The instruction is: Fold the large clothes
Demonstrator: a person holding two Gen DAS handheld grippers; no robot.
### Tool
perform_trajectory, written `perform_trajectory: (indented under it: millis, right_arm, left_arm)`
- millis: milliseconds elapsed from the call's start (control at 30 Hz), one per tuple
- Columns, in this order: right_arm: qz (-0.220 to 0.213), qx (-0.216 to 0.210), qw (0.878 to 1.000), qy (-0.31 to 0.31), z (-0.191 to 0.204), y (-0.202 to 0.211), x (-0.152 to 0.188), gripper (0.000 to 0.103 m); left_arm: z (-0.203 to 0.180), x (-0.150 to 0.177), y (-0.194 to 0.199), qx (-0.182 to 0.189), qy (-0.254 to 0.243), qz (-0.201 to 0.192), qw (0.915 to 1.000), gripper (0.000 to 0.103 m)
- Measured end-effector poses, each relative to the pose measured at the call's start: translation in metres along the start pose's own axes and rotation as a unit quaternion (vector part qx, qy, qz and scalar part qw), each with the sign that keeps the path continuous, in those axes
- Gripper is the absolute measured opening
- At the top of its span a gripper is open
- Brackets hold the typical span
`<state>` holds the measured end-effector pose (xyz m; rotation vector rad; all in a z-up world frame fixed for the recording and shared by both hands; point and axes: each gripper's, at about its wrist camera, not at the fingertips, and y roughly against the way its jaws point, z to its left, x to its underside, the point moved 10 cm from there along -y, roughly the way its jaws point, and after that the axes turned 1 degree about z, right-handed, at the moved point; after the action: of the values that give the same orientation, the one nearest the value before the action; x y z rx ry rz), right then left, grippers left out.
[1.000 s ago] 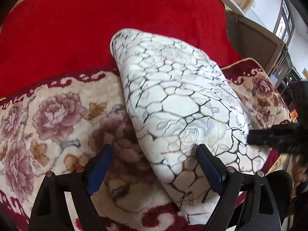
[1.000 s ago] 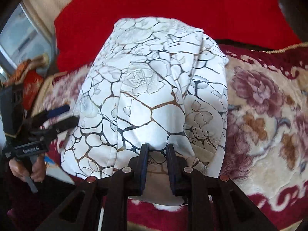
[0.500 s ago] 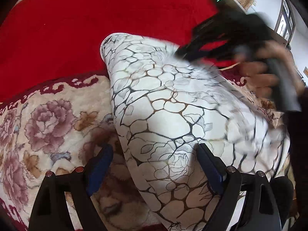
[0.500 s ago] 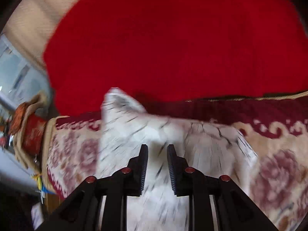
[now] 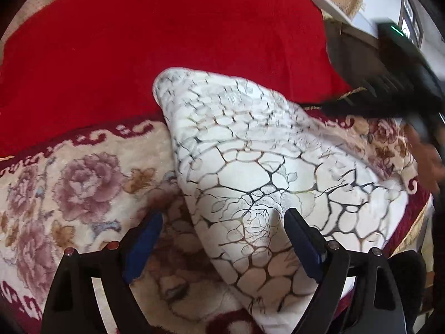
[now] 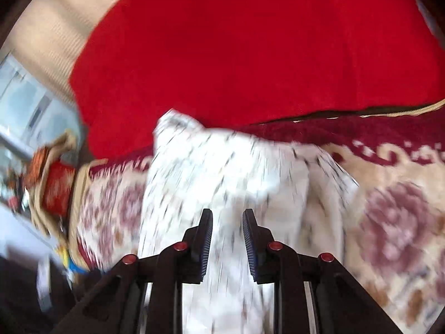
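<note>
Two hand-held grippers over garment (image 5: 250,167), long axis toward blanket's (image 5: 83,194) far edge. Left (image 5: 222,239) wide open, nearer, straddling near end. Right (image 6: 226,239) nearly shut, can't tell if pinching cloth.

Left gripper (image 5: 222,239) agape (right gripper (image 6: 227,239) narrowly parted)

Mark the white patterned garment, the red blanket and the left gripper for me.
white patterned garment (image 5: 250,167), left wrist view, middle of the fabric
red blanket (image 5: 167,33), left wrist view, bare middle
left gripper (image 5: 222,231), left wrist view, between its fingertips
</note>
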<state>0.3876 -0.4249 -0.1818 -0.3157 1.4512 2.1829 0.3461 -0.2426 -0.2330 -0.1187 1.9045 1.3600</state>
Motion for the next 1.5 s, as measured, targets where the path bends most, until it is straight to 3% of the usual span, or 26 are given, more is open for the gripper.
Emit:
perform_trajectory:
  millis: [133,233,333,400,600,767,833,933,1000,1400,1500]
  right_arm:
    - [0.008,0.025,0.999,0.048,0.013,0.031,0.057,0.026]
    - [0.043,0.073,0.995,0.056,-0.004,0.012,0.106,0.026]
    - [0.019,0.081,0.995,0.049,-0.025,-0.009,0.138,0.027]
    - [-0.013,0.091,0.994,0.057,-0.024,-0.002,0.142,0.027]
    - [-0.003,0.107,0.992,0.071,-0.010,0.021,0.138,0.027]
    - [-0.024,0.109,0.991,0.079,0.002,0.046,0.132,0.027]
    - [-0.012,0.112,0.991,0.070,-0.002,0.040,0.136,0.028]
    - [0.027,0.112,0.992,0.055,-0.022,-0.002,0.150,0.029]
    - [0.005,0.098,0.994,0.056,-0.027,-0.009,0.152,0.029]
    - [-0.009,0.097,0.994,0.054,-0.024,0.001,0.156,0.029]
    - [-0.009,0.087,0.995,0.051,-0.025,-0.001,0.154,0.029]
  left_arm:
    - [-0.004,0.005,0.003,-0.012,-0.008,0.000,0.9999,0.089]
    - [-0.013,0.019,-0.020,-0.043,-0.034,0.032,0.9980,0.091]
    - [-0.015,0.017,-0.021,-0.055,-0.037,0.024,0.9975,0.093]
    - [-0.016,0.016,-0.019,-0.063,-0.043,0.020,0.9969,0.093]
    - [-0.018,0.013,-0.008,-0.082,-0.047,0.005,0.9955,0.093]
    - [-0.019,0.010,-0.005,-0.082,-0.050,0.005,0.9953,0.093]
    - [-0.019,0.010,-0.006,-0.084,-0.056,0.005,0.9949,0.093]
    - [-0.022,0.011,-0.008,-0.083,-0.063,0.005,0.9945,0.093]
    - [-0.021,0.010,-0.008,-0.089,-0.067,0.002,0.9938,0.093]
    - [-0.014,0.009,-0.011,-0.097,-0.040,0.008,0.9945,0.101]
    - [-0.011,-0.005,0.003,-0.115,-0.045,-0.021,0.9922,0.101]
